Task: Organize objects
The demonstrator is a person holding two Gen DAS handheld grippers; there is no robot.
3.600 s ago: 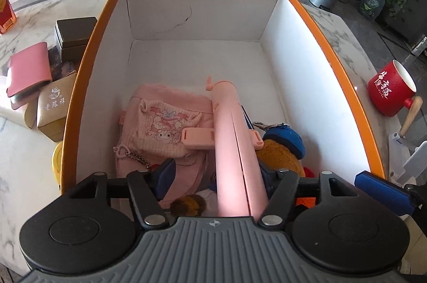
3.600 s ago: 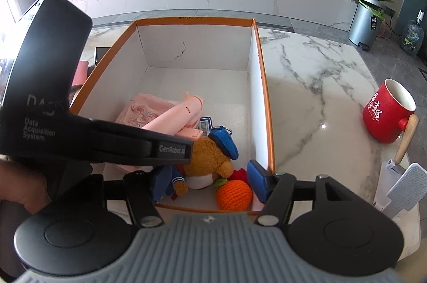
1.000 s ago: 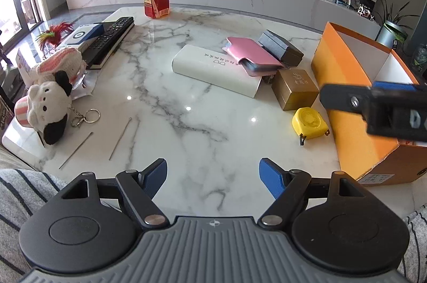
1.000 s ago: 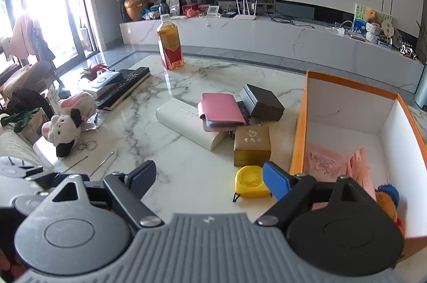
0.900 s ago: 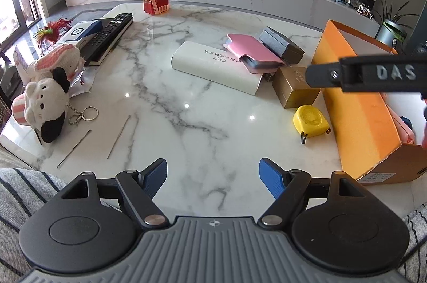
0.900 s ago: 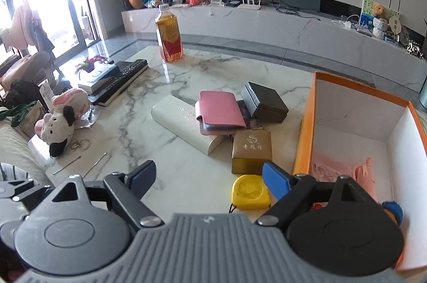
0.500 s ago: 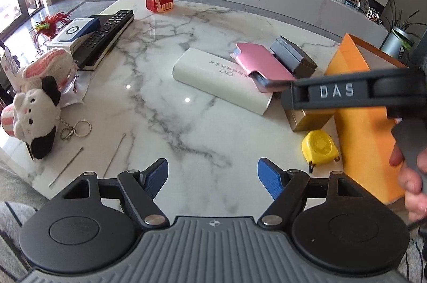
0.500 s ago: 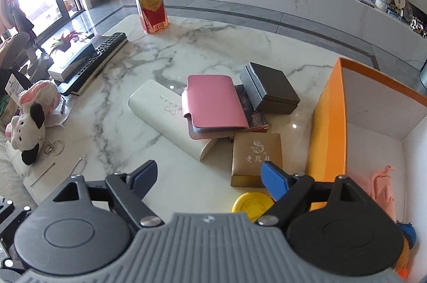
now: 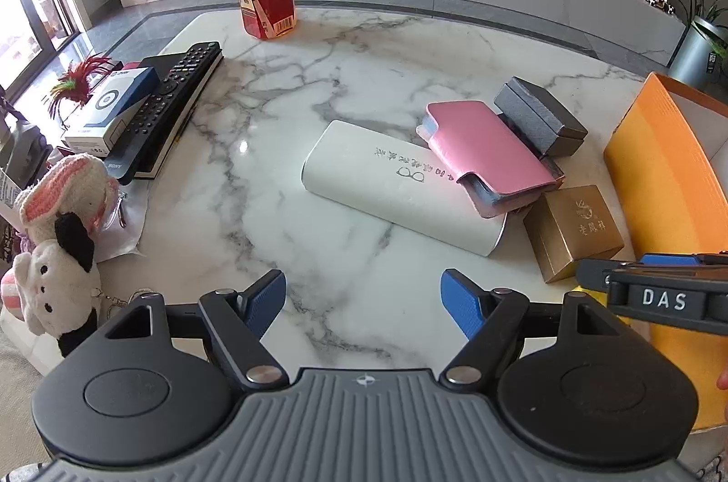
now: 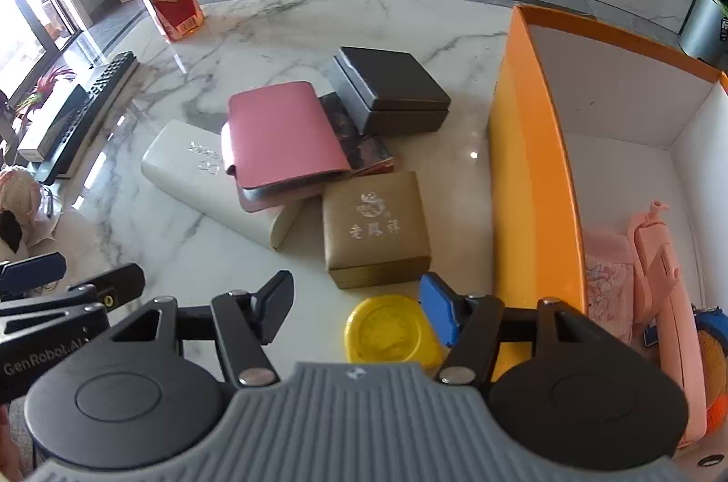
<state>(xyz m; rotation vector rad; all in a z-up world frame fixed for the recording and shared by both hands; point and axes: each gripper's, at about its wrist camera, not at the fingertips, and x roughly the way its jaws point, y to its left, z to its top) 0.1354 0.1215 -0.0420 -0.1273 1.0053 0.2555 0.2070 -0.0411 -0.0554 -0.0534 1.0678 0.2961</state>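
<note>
A wallet (image 10: 282,136) lies on a glasses case (image 10: 200,182), left of the storage box (image 10: 532,182).

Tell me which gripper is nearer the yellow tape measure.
Right. The right gripper hangs just above the yellow tape measure, its jaws closing around it but not yet gripping. The left gripper is open over bare marble, off to the tape measure's left.

Yellow tape measure (image 10: 386,329), 6 o'clock in right wrist view: near half hidden behind tool body. Same item in left wrist view almost fully covered by right tool (image 9: 655,295), 3 o'clock. Orange box (image 9: 659,182) cut by right edge. Plush toys (image 10: 710,364) in box, 4 o'clock: cropped, kind unclear. White case (image 10: 191,168) lettering illegible.
</note>
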